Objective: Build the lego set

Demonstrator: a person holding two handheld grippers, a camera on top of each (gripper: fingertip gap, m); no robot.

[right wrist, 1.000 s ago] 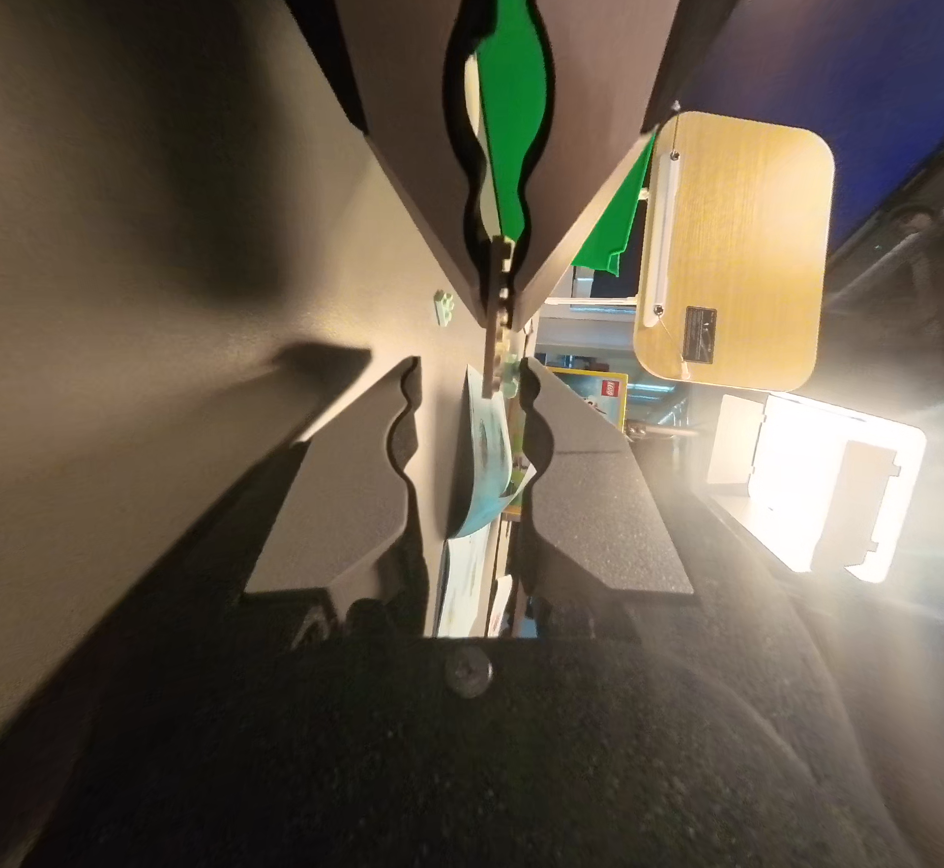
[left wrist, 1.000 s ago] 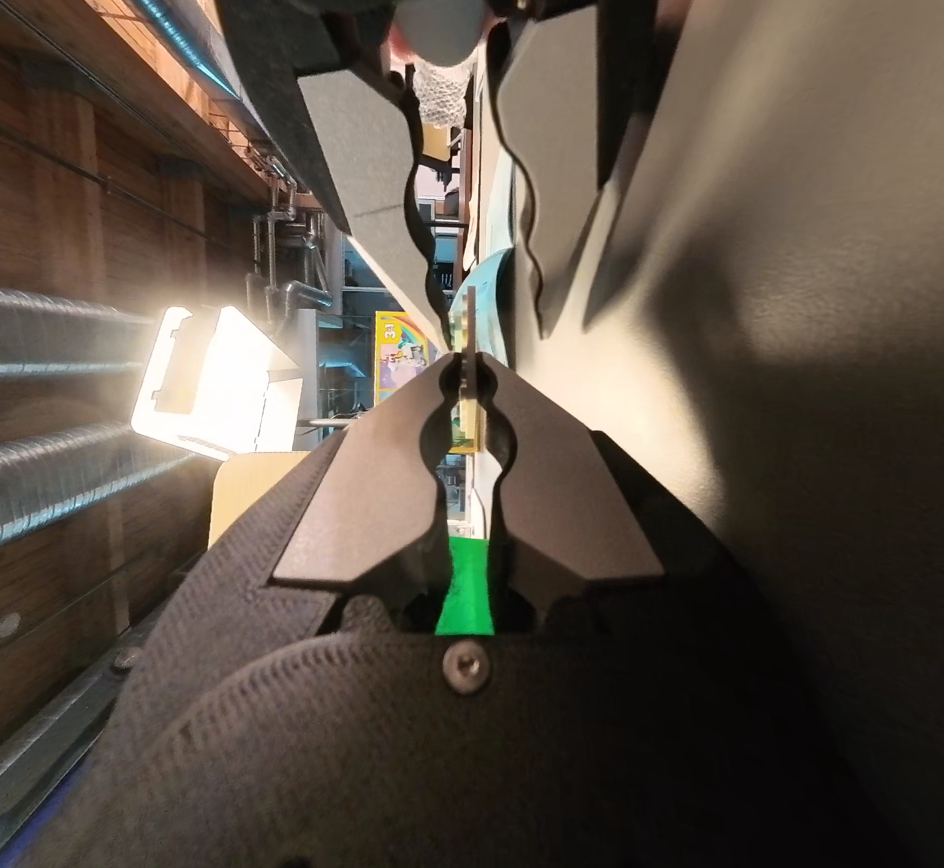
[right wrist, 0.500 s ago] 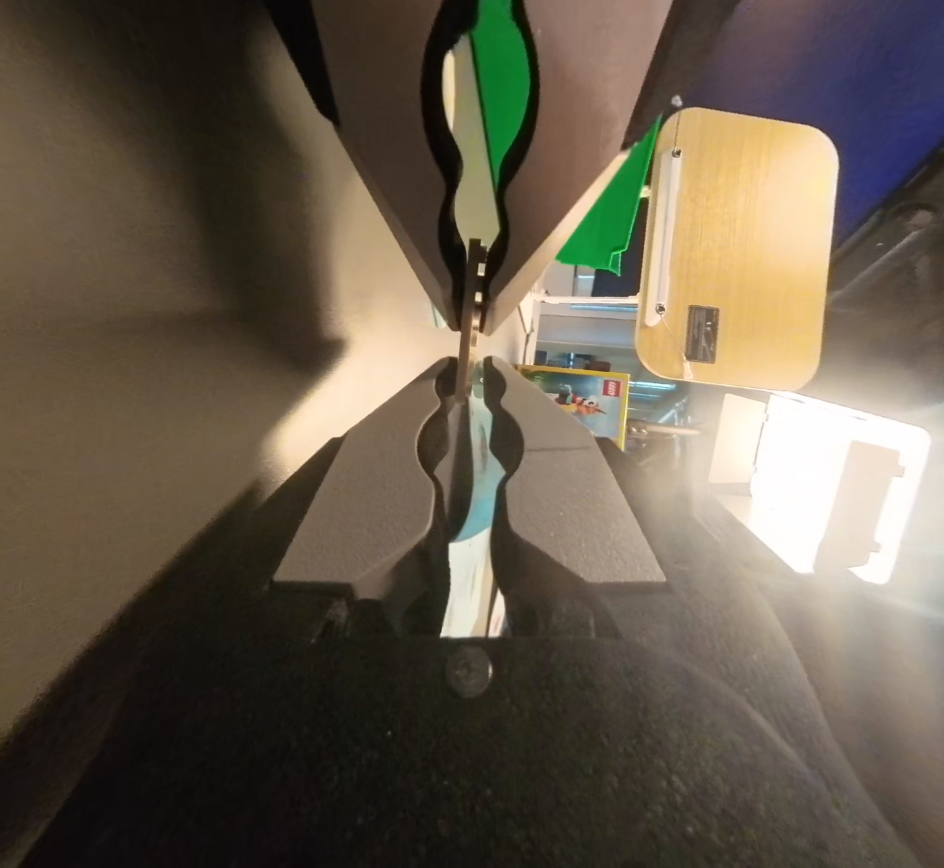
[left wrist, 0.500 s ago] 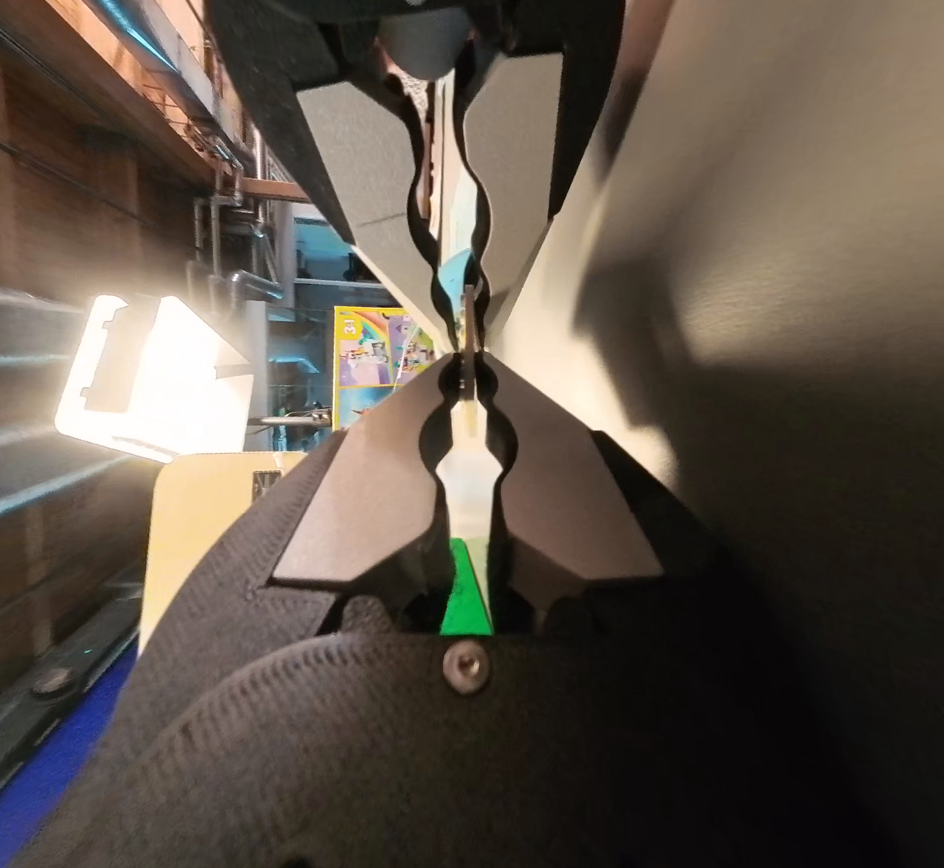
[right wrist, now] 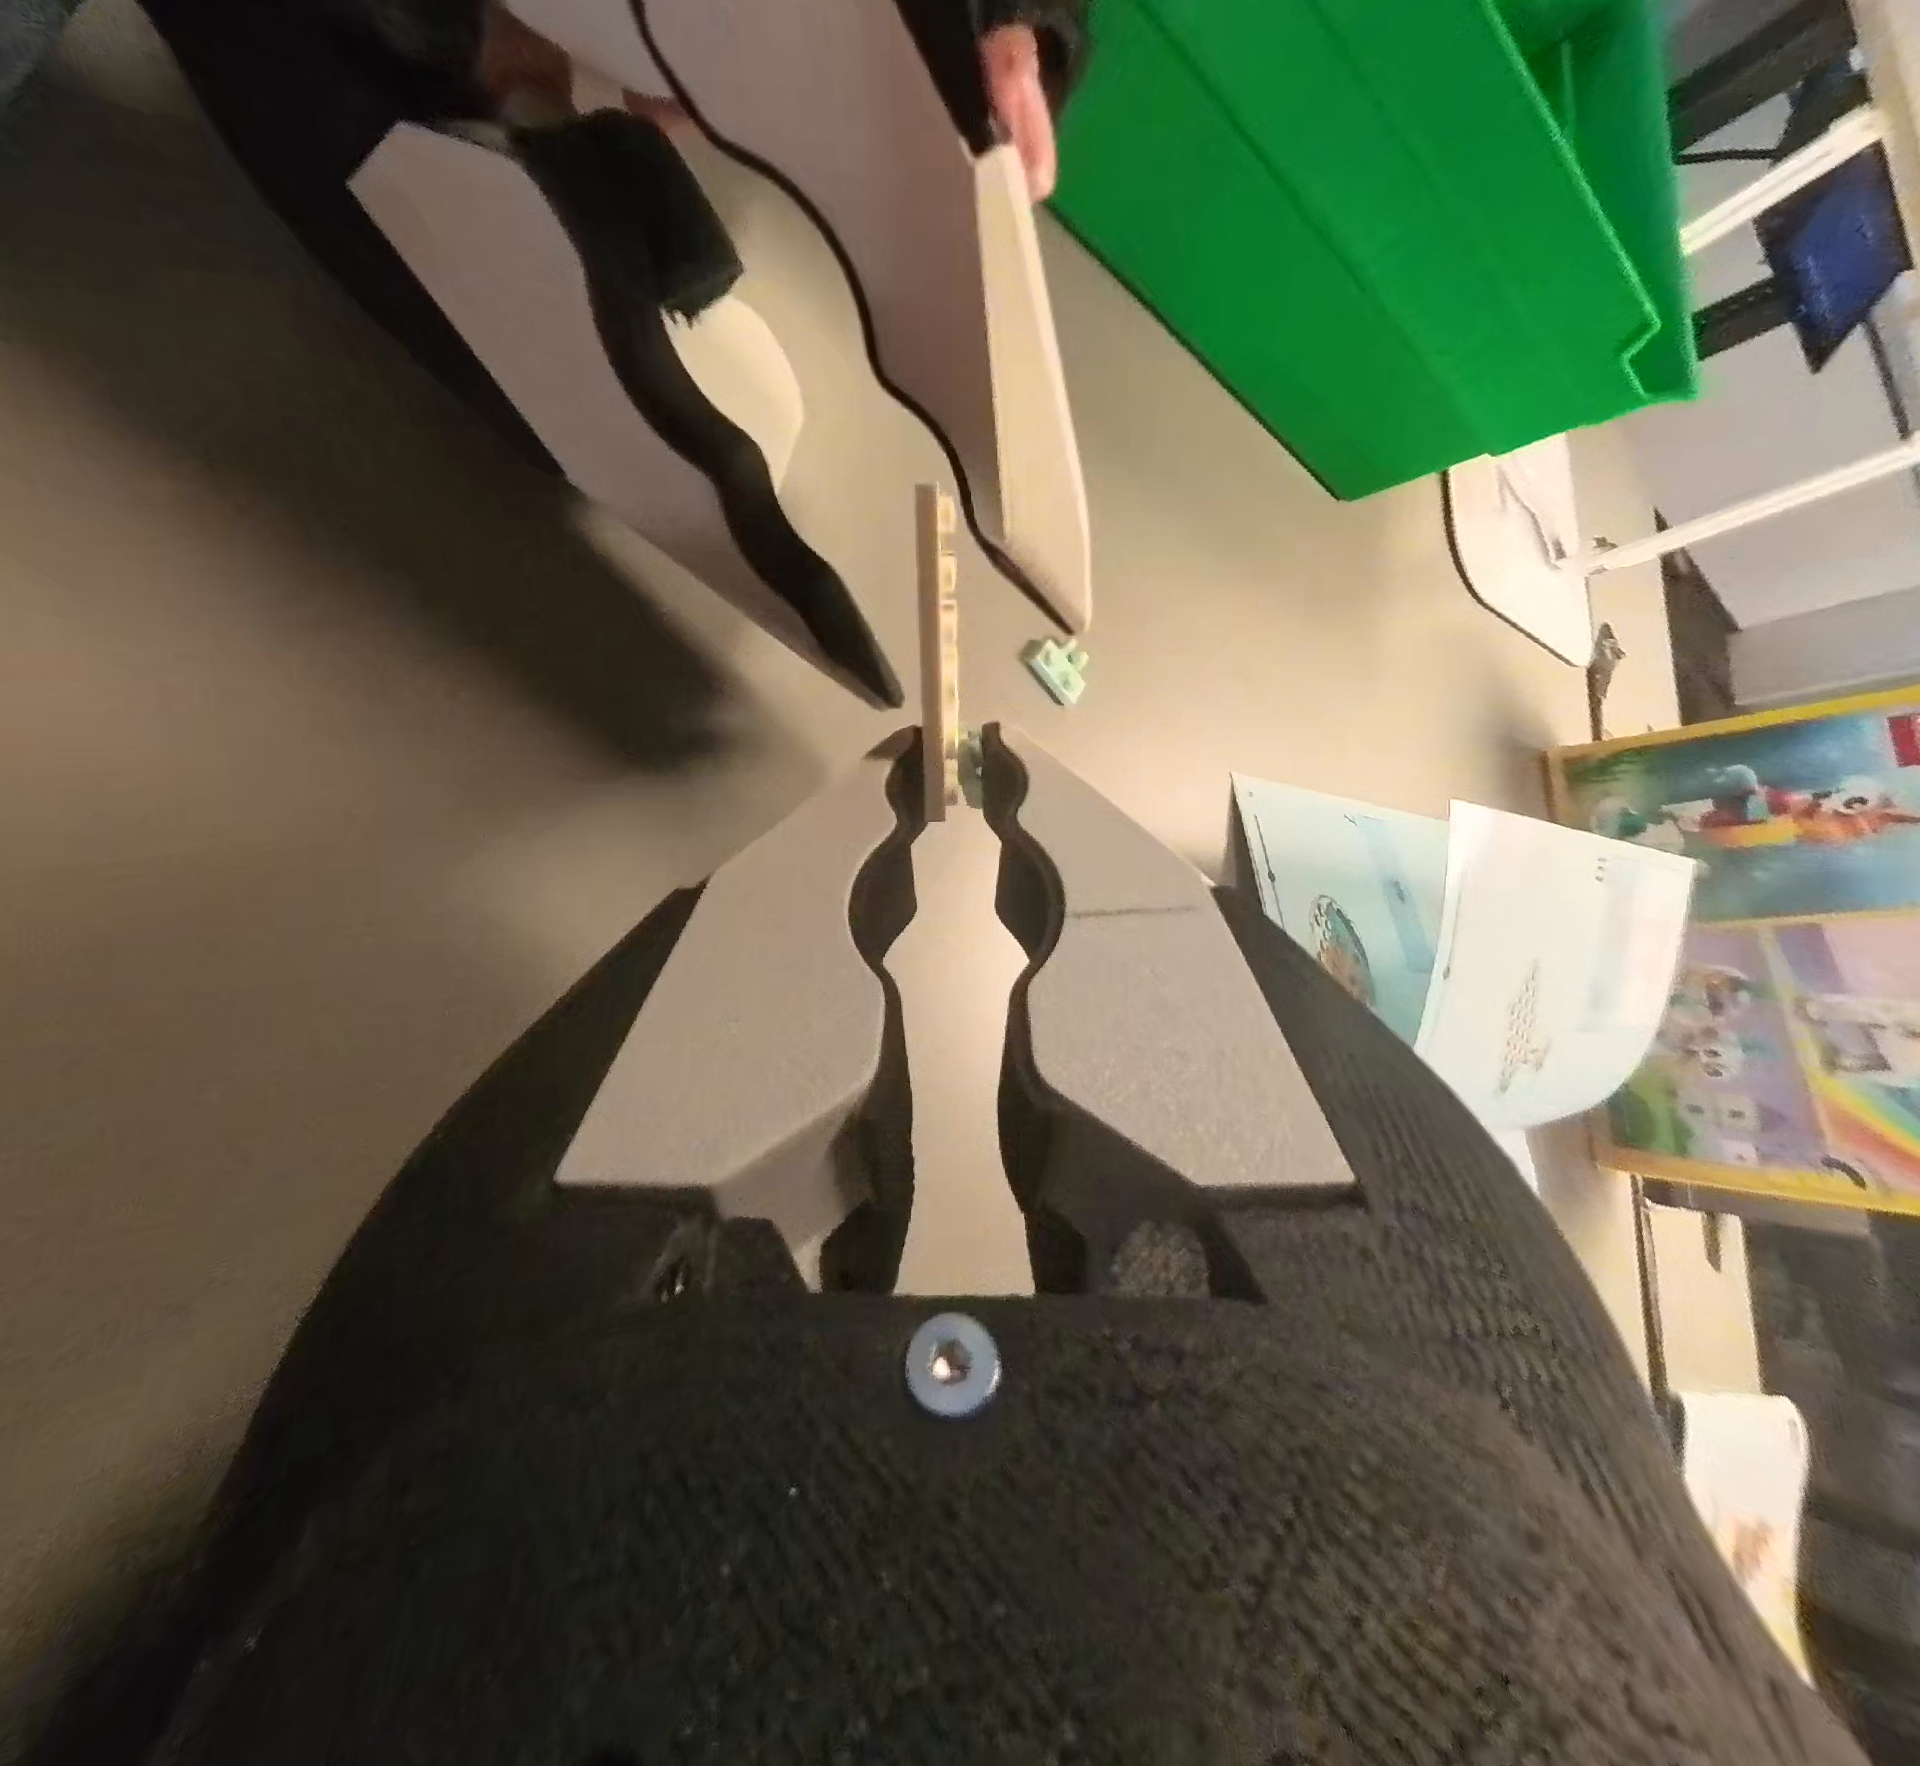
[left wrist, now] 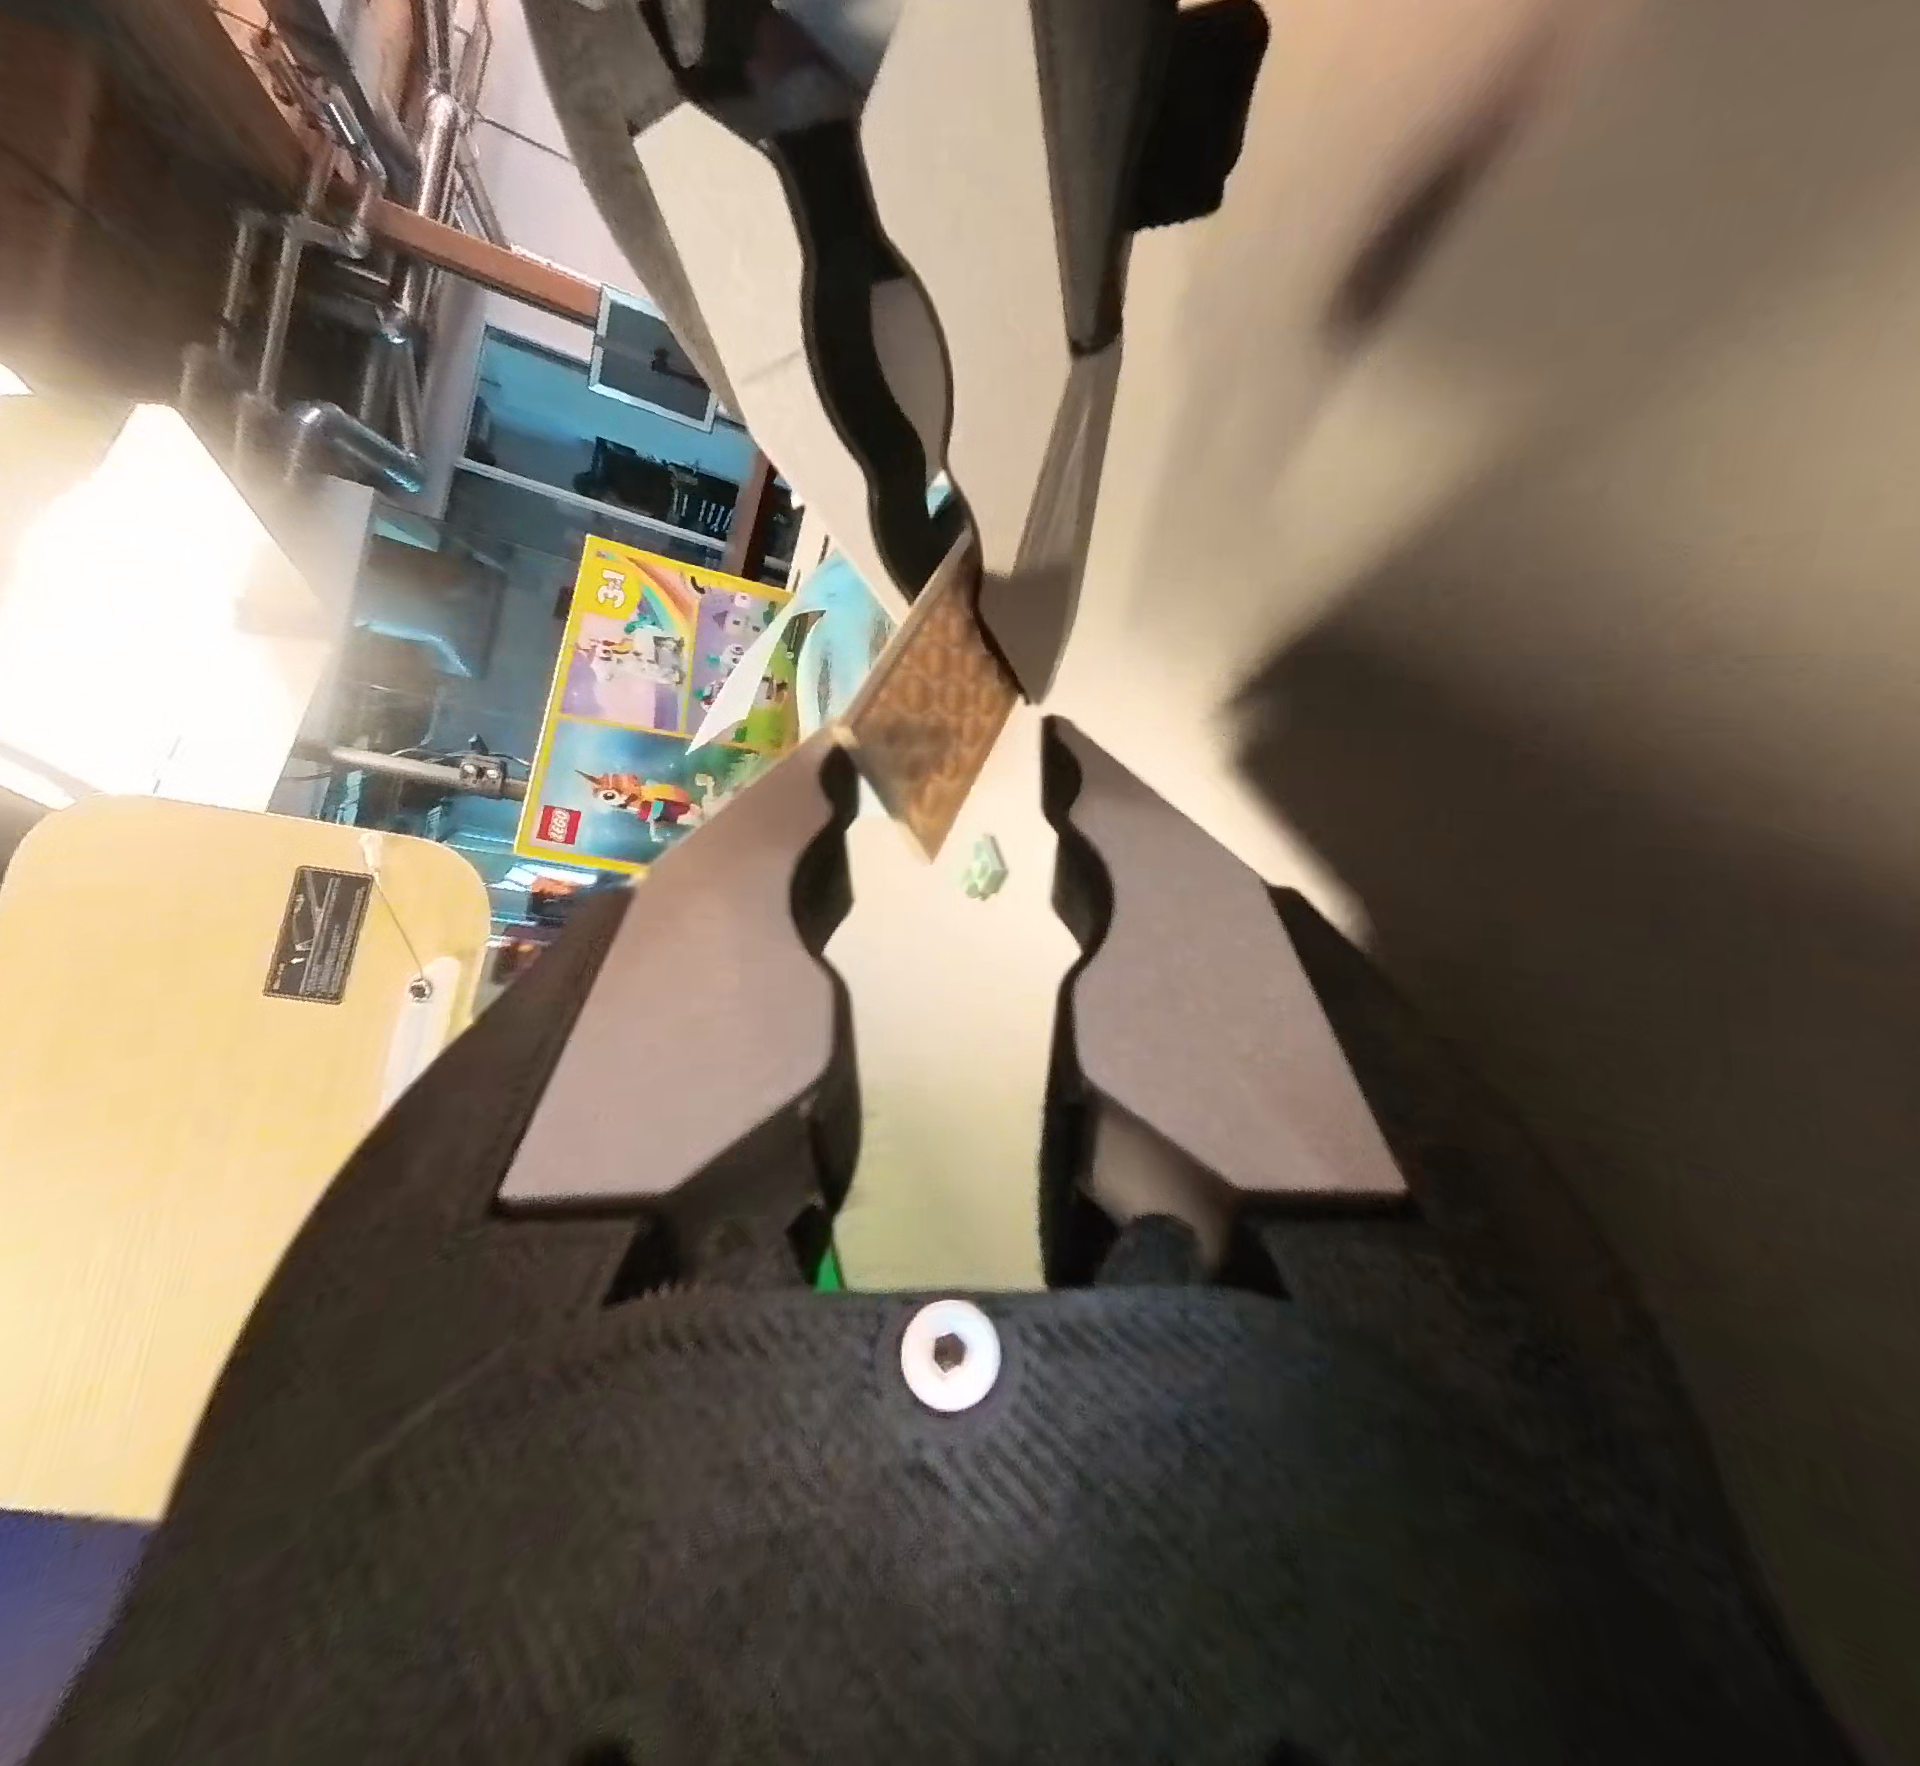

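A thin tan lego plate (right wrist: pixel 938 646) stands edge-on in my right gripper (right wrist: pixel 948 766), which is shut on its near end; a small greenish piece sits on the plate at the fingertips. In the left wrist view the plate (left wrist: pixel 940 719) shows its underside, held by the right gripper (left wrist: pixel 982 620) coming in from above. My left gripper (left wrist: pixel 940 745) is open, with its jaws either side of the plate's free end and not gripping it. It also shows open in the right wrist view (right wrist: pixel 977 656). A small pale green piece (right wrist: pixel 1060 672) (left wrist: pixel 982 869) lies on the table under the plate.
A green bin (right wrist: pixel 1351 158) stands behind the left gripper. An open instruction booklet (right wrist: pixel 1455 947) and the lego box (right wrist: pixel 1766 885) (left wrist: pixel 644 708) lie at the table's edge. A light wooden board (left wrist: pixel 208 1041) and a bright lamp are beyond the table. The tips of both grippers are at nearly the same place.
The right gripper closed on the plate while the left still held it. The left gripper has since opened and let go. Both views have swung round.
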